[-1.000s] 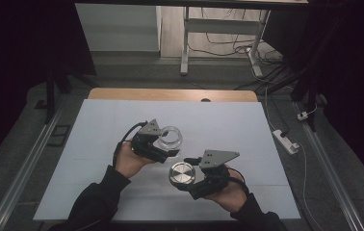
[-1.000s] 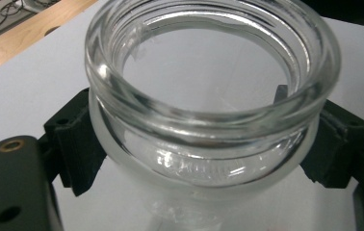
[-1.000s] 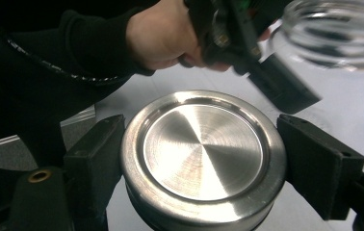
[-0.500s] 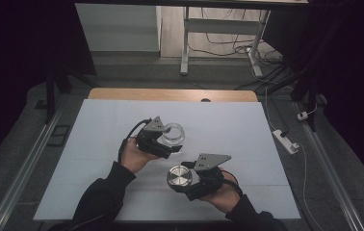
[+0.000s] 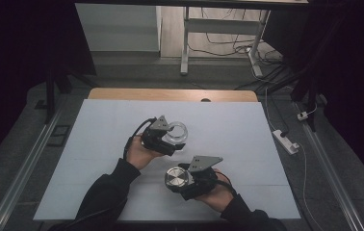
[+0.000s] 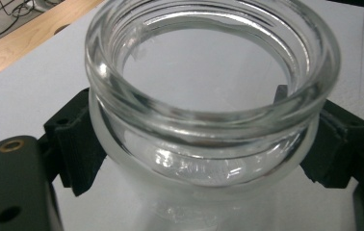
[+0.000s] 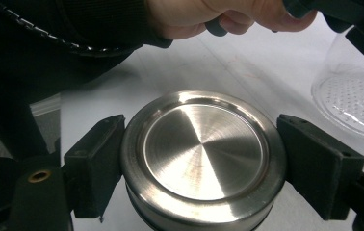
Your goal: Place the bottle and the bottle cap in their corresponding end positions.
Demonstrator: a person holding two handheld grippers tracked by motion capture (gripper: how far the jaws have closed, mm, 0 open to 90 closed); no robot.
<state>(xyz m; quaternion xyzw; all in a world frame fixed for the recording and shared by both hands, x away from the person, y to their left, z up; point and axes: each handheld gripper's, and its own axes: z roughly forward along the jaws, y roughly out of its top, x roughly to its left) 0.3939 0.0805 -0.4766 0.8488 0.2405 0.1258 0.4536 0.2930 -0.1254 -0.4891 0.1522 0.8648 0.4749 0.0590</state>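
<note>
My left gripper is shut on a clear glass jar with an open mouth, held just above the white table near its middle. In the left gripper view the black pads press the jar below its thick rim from both sides. My right gripper is shut on a round brushed-steel lid, nearer the front edge and slightly right of the jar. In the right gripper view the pads clamp the lid at its sides. The jar's base and the other hand lie beyond it.
A wooden strip borders the table's far edge. To the right, on the floor, lies a white power strip with its cable. Metal rails run along both sides. Desk legs stand farther back.
Both hands have sunk a little toward the table. The lid has drifted slightly toward the front edge and the jar slightly right. Both grips are unchanged.
</note>
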